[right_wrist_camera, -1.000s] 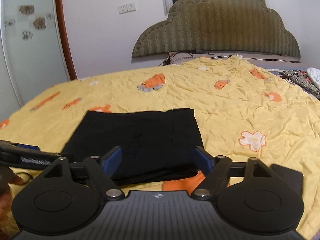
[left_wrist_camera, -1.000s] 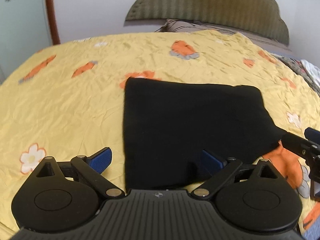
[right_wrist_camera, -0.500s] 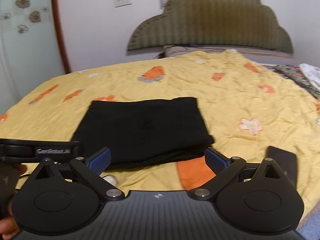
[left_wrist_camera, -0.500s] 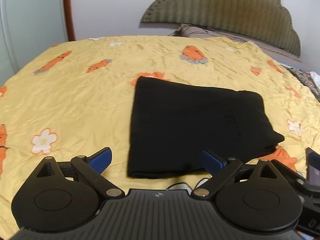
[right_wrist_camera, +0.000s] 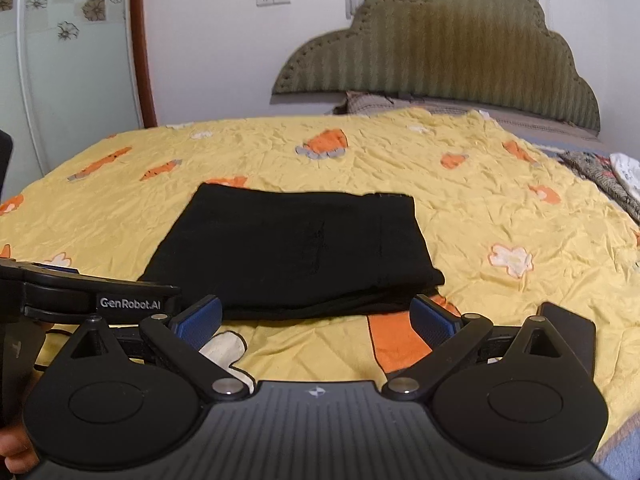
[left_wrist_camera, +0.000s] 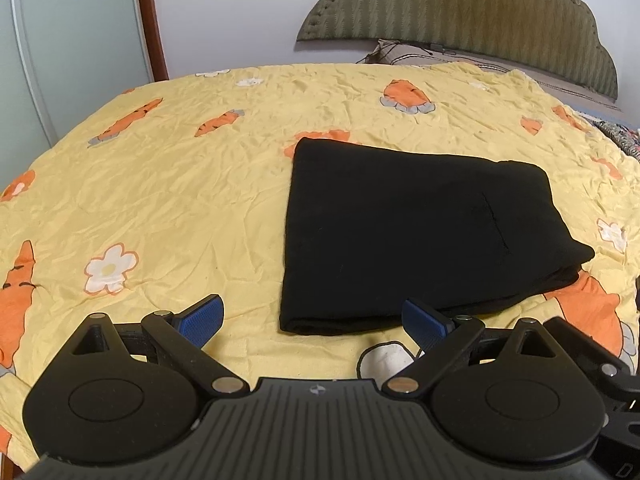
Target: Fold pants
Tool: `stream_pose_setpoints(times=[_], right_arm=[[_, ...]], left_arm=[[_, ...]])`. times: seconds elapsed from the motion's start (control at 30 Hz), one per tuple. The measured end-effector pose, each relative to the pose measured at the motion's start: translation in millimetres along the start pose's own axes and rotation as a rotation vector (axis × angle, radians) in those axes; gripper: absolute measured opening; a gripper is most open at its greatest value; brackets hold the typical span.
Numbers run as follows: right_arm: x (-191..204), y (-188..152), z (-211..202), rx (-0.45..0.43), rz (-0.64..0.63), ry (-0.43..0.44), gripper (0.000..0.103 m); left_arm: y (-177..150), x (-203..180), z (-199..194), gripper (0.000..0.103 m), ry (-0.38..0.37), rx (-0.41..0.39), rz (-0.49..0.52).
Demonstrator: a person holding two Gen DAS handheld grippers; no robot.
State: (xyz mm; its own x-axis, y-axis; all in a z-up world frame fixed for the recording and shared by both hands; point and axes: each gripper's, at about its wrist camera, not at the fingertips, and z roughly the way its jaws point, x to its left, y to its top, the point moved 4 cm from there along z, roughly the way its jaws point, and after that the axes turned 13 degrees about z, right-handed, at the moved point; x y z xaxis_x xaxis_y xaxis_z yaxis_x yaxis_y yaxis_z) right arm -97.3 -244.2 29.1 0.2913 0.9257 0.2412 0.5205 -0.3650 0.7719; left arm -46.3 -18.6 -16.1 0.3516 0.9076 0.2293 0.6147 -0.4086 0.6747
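Observation:
Black pants [left_wrist_camera: 412, 236] lie folded into a compact rectangle on the yellow bedspread [left_wrist_camera: 168, 200], with stacked layers showing at their near right corner. In the left wrist view my left gripper [left_wrist_camera: 312, 322] hangs open just short of the pants' near edge, nothing between its blue pads. The right wrist view shows the same pants [right_wrist_camera: 296, 248] beyond my right gripper [right_wrist_camera: 316, 318], which is also open and empty. The left gripper's body [right_wrist_camera: 92, 300] reaches in from the left of that view.
The bedspread [right_wrist_camera: 500, 208] carries carrot and flower prints. A green padded headboard [right_wrist_camera: 440, 48] and pillows stand at the far end. A flat black object [right_wrist_camera: 572, 332] lies near the right gripper. Patterned fabric [right_wrist_camera: 600, 172] lies at the right edge. A glass door [left_wrist_camera: 60, 60] is left.
Both grippers have pulled back from the pants, whose near edge now lies clear ahead of the fingers. The right gripper's jaws have widened. The pants lie still.

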Motion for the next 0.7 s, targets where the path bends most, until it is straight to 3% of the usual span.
stream_pose_setpoints(times=[0.7], right_arm=[[-1.5, -4.9, 6.3, 0.03, -0.011, -0.014, 0.101]], left_arm=[[-1.2, 1.7, 3.7, 0.098, 0.001, 0.009, -0.004]])
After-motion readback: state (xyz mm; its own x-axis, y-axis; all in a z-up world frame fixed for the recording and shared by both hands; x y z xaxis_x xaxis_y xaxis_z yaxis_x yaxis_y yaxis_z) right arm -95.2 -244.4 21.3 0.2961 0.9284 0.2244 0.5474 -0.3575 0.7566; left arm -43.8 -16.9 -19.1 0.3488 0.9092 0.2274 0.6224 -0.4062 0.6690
